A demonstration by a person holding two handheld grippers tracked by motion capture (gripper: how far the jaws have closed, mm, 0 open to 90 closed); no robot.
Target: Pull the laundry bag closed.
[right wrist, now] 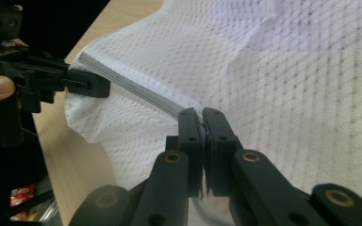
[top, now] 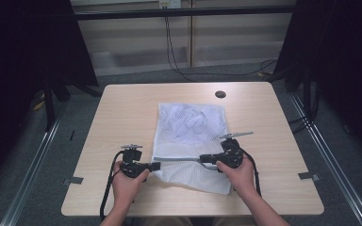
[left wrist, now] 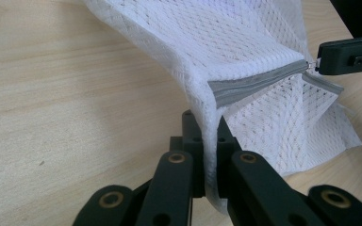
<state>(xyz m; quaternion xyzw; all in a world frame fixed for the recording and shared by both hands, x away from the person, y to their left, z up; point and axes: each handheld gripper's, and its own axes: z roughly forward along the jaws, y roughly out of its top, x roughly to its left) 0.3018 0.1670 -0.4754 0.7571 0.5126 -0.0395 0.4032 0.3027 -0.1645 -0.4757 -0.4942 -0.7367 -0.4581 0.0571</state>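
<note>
A white mesh laundry bag (top: 191, 127) lies on the wooden table (top: 122, 113), its near part lifted between my two grippers. A grey zipper (top: 176, 159) runs across that part. My left gripper (top: 156, 165) is shut on the bag's mesh edge at the zipper's left end; its jaws pinch the cloth (left wrist: 206, 125). My right gripper (top: 201, 160) is shut on the zipper pull at the other end (right wrist: 201, 115). The zipper (left wrist: 252, 84) stretches taut from my left jaws to the right gripper (left wrist: 321, 60). Seen the other way, the zipper (right wrist: 136, 87) leads back to the left gripper (right wrist: 101, 87).
A dark round cable hole (top: 220, 94) sits near the table's far edge. Black cables (top: 179, 70) trail over the floor behind the table. Dark curtains stand on both sides, and metal rails (top: 33, 165) run along the floor.
</note>
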